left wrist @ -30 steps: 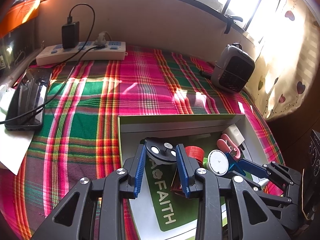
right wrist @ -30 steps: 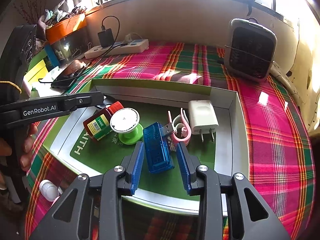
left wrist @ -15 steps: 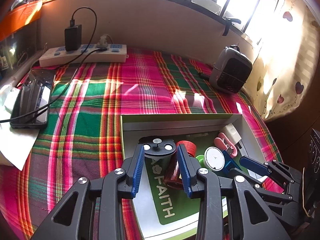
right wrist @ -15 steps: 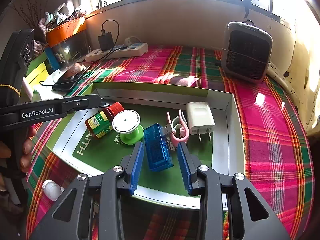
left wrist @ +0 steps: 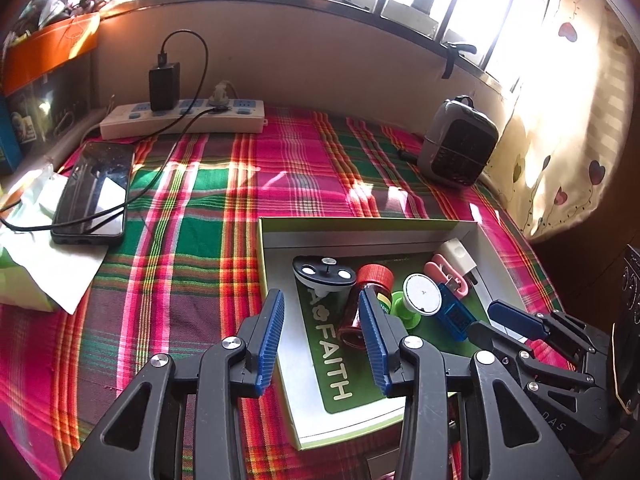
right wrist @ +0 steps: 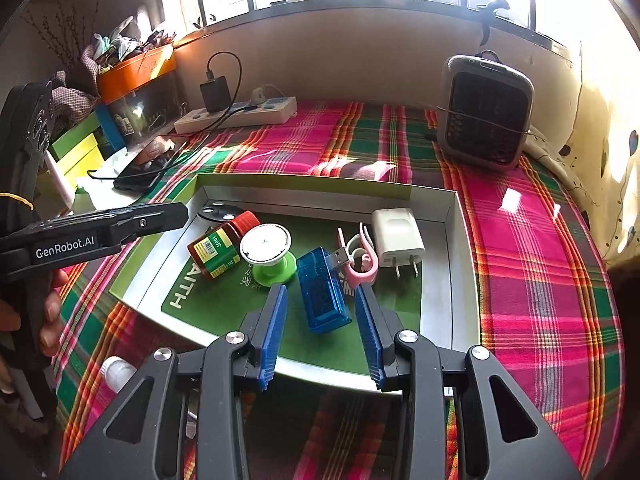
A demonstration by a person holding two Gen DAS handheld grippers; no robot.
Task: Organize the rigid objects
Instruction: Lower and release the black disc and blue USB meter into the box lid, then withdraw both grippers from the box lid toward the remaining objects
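A shallow green-and-grey box point(left wrist: 280, 248) point(right wrist: 448, 204) lies on the plaid cloth. In it lie a black round holder point(left wrist: 324, 274) point(right wrist: 218, 212), a brown bottle with a red cap point(left wrist: 362, 304) point(right wrist: 220, 246), a white disc on a green base point(left wrist: 420, 300) point(right wrist: 266, 250), a blue USB device point(left wrist: 454, 314) point(right wrist: 322, 290), a pink clip point(left wrist: 444, 276) point(right wrist: 362, 264) and a white charger point(left wrist: 458, 254) point(right wrist: 398, 238). My left gripper point(left wrist: 322, 310) is open and empty above the box's near left part. My right gripper point(right wrist: 322, 304) is open, its jaws on either side of the blue USB device's near end.
A white power strip point(left wrist: 182, 118) with a black adapter, a phone point(left wrist: 94, 192) on its cable and white tissue point(left wrist: 44, 264) lie at the left. A grey heater point(left wrist: 458, 148) point(right wrist: 486, 114) stands at the back right. A small white bottle point(right wrist: 116, 372) lies outside the box's near edge.
My left gripper let go of the black round holder, which now lies in the box, and drew back and up. My right gripper stayed open and pulled back a little.
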